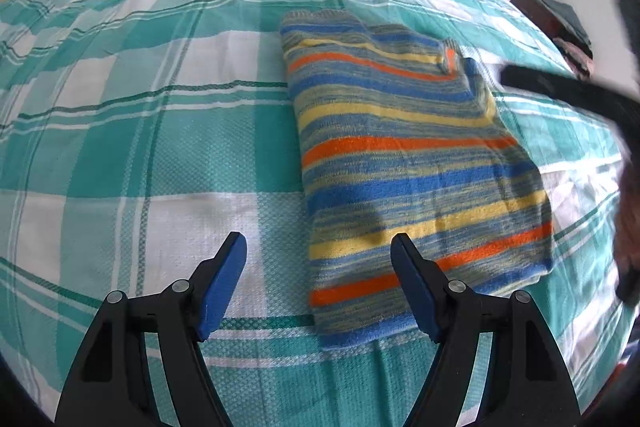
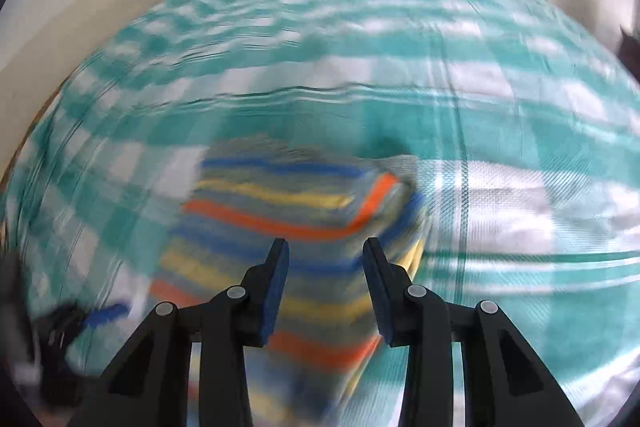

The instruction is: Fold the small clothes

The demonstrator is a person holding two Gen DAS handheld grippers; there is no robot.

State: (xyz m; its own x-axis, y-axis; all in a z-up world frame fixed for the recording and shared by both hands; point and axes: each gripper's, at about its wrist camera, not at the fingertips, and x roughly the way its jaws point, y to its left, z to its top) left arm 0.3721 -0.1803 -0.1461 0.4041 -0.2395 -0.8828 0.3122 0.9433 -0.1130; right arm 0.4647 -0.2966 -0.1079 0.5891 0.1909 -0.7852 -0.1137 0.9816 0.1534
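A small striped knit garment (image 1: 404, 163), blue, yellow and orange, lies folded flat on the bed. My left gripper (image 1: 318, 241) is open and empty, just above the garment's near left corner. In the blurred right wrist view the garment (image 2: 280, 223) lies under my right gripper (image 2: 325, 247), which is open and empty above it. The right gripper also shows as a dark blurred shape (image 1: 568, 91) at the right edge of the left wrist view.
The bed is covered by a teal and white checked sheet (image 1: 160, 87). A dark stand with a pile of folded clothes (image 1: 560, 23) is beyond the bed at the far right. White walls and a cupboard stand behind the bed. The left gripper shows blurred (image 2: 80, 323) at lower left.
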